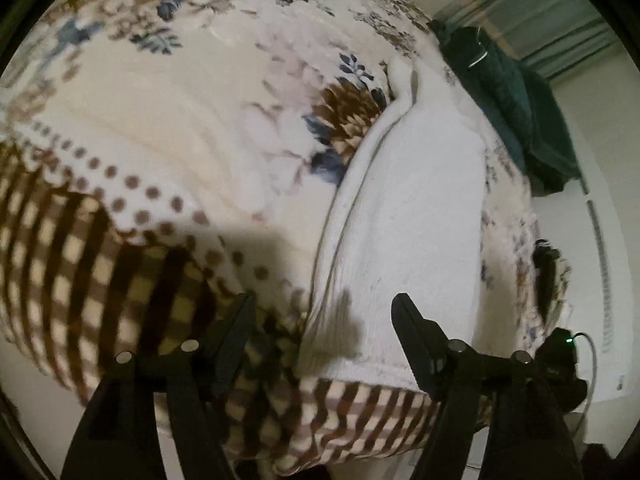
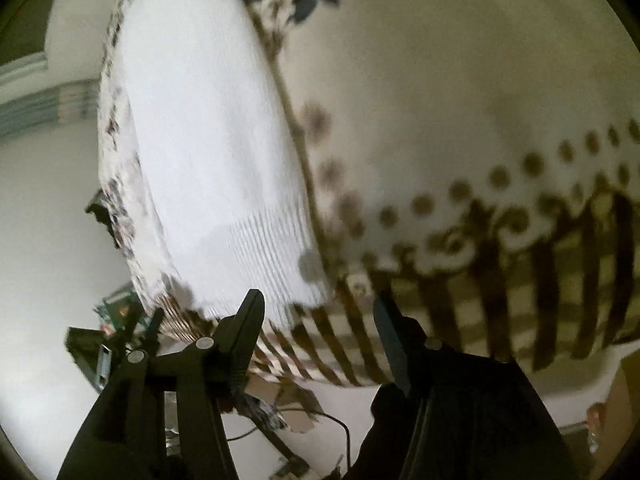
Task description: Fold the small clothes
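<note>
Nearest, at the bottom of each frame, my left gripper and right gripper both hang spread and empty just over the near hem, presumably lined up to pinch its two corners. Beyond them the white knit garment lies flat, running toward upper right on the patterned blanket. Farthest, upper right, sits a dark green garment, likely queued.

My left gripper hangs over the near edge of the blanket, its right finger over the garment. The garment lies on the blanket, running near to far. A second cloth lies far right. My right gripper sits just off the garment's near end.
</note>
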`<state>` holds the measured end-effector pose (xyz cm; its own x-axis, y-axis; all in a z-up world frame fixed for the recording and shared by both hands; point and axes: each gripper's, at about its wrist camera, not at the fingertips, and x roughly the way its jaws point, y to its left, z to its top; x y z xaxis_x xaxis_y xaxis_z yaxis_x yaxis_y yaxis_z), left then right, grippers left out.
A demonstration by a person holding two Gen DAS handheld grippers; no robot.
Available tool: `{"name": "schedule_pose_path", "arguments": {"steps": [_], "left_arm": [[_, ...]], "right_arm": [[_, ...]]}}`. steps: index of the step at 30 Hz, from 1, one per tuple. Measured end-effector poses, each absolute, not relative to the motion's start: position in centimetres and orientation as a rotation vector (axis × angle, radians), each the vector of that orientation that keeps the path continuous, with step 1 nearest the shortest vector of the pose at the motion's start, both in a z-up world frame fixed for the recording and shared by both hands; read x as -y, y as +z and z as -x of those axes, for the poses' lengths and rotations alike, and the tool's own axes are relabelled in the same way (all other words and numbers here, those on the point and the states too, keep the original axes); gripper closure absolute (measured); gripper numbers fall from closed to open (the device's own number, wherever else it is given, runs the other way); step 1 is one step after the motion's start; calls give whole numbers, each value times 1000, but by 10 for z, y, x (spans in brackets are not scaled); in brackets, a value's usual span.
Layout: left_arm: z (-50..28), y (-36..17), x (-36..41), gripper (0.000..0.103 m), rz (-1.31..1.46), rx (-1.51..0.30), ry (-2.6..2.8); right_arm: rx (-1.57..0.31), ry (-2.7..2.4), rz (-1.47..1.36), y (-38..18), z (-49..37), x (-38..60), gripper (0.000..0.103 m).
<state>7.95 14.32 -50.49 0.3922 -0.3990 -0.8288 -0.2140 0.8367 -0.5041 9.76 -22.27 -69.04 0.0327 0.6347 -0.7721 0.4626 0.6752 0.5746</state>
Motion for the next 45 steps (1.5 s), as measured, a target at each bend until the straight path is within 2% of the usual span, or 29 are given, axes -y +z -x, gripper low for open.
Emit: {"name": "schedule_pose_path", "arguments": {"steps": [7, 16, 17, 18, 19, 22, 24, 25, 26, 27, 33, 36, 40, 42, 43, 44, 45], "left_arm": [[-120, -564, -125, 34, 684, -1290, -233], [-126, -557, -100, 36, 670, -1291, -348], [-127, -556, -96, 42, 656, -1296, -354], [-128, -555, -91, 63, 639, -1305, -363], [-129, -556, -87, 68, 615, -1328, -353], [-129, -544, -90, 66, 550, -1374, -290], [-132, -524, -107, 62, 579, -1346, -249], [-137, -511, -117, 55, 581, -1320, -219], [-147, -498, -126, 35, 579, -1292, -181], [-157, -489, -132, 32, 590, -1260, -165], [-286, -457, -115, 32, 607, -1118, -247], [-367, -470, -83, 32, 575, -1109, -326], [-451, -509, -30, 32, 506, -1199, -402], [-466, -523, -13, 38, 467, -1218, -418], [-471, -526, -6, 52, 444, -1202, -428], [-472, -525, -1, 91, 415, -1192, -432], [-472, -522, 0, 91, 408, -1187, -437]], "right_arm": [[-1564, 233, -1078, -733, -116, 223, 44], [-1581, 332, -1253, -744, -123, 194, 42], [-1596, 337, -1249, -746, -122, 191, 45], [-1609, 328, -1215, -745, -121, 187, 50], [-1624, 319, -1176, -744, -120, 186, 57], [-1677, 289, -1052, -730, -118, 190, 57], [-1703, 229, -1020, -715, -116, 207, 57], [-1697, 203, -1004, -705, -117, 219, 57], [-1686, 180, -983, -695, -122, 227, 55], [-1663, 156, -956, -681, -131, 239, 54], [-1536, 119, -855, -638, -252, 273, 52], [-1455, 109, -805, -634, -332, 286, 52], [-1392, 64, -849, -645, -414, 305, 52], [-1382, 51, -885, -652, -437, 315, 52], [-1380, 51, -900, -655, -443, 318, 52], [-1383, 53, -911, -659, -448, 322, 52], [-1390, 53, -914, -663, -453, 316, 52]]}}
